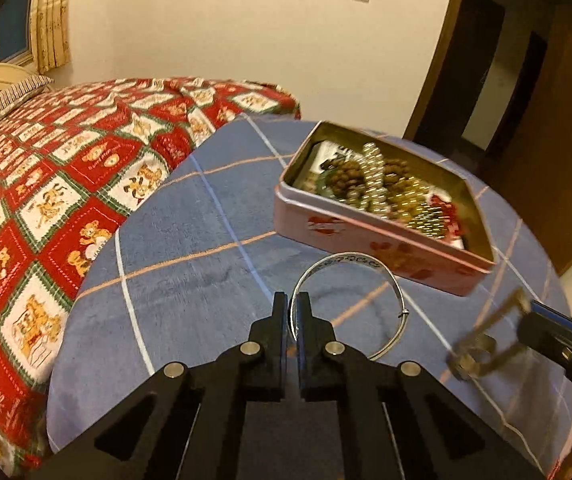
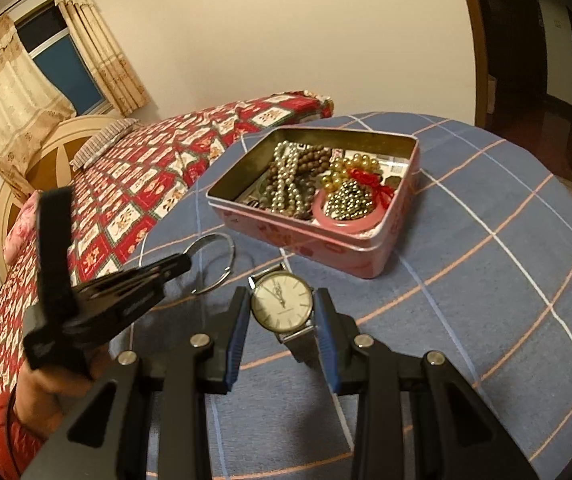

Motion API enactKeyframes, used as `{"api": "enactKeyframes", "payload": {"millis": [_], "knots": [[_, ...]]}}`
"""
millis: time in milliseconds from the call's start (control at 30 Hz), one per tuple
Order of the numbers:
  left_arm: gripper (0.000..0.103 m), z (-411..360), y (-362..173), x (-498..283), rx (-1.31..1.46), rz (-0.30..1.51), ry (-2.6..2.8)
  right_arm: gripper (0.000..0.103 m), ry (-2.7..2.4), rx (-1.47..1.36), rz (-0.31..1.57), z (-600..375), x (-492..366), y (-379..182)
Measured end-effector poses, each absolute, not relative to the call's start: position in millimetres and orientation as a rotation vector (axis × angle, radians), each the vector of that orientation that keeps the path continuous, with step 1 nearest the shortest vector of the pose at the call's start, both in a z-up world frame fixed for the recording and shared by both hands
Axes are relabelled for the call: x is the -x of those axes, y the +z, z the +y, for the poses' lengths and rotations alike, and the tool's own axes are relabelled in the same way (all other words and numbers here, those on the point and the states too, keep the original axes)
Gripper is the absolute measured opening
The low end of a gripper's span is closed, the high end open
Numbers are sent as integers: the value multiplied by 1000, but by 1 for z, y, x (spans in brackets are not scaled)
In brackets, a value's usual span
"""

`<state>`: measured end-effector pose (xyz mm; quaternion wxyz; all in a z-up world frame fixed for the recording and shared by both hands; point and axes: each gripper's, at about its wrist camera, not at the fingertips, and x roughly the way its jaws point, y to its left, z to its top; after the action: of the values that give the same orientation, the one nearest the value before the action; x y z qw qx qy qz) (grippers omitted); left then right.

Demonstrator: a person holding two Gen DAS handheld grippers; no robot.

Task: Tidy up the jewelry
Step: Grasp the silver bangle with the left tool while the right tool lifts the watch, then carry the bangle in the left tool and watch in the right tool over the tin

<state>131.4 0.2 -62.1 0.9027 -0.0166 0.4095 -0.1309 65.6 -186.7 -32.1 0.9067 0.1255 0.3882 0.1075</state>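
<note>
A: What's the biggest thing around you?

B: The bed (image 2: 133, 184), under its red checked cover with bear pictures, runs along the left behind your tabletop (image 2: 486, 280). The tabletop wears a blue cloth crossed by white and orange lines.

A: And on the tabletop?

B: A pink tin (image 2: 326, 246) with no lid on it sits toward the far side. Inside it you have strands of beads (image 2: 290, 176), silvery, brown and gold, a pink bangle (image 2: 344, 222) and a red tassel (image 2: 370, 180) heaped together.

A: Where's the jewelry I'm handling?

B: Your left tool (image 1: 293, 300) has its jaws pinched together on the near rim of a thin silver bangle (image 1: 378, 280); the rest of the ring reaches toward the tin, its far edge just beside the tin's near wall. From your right camera you see that same tool (image 2: 183, 260) from the side, with your hand (image 2: 45, 396) beneath it.

A: And my right?

B: Your right tool (image 2: 281, 310) stands at a narrow gap, its blue pads pressing either side of a wristwatch (image 2: 281, 301) with a pale round face. The strap (image 2: 300, 340) hangs beneath it. From the left camera the watch (image 1: 482, 344) is only a blur at the right edge.
</note>
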Motion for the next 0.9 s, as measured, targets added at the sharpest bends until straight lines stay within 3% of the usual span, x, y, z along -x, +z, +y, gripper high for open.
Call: {"api": "enactKeyframes", "payload": {"millis": [900], "knots": [[2, 2, 7, -124, 17, 652, -320, 36, 107, -156, 696, -185, -97, 11]]}}
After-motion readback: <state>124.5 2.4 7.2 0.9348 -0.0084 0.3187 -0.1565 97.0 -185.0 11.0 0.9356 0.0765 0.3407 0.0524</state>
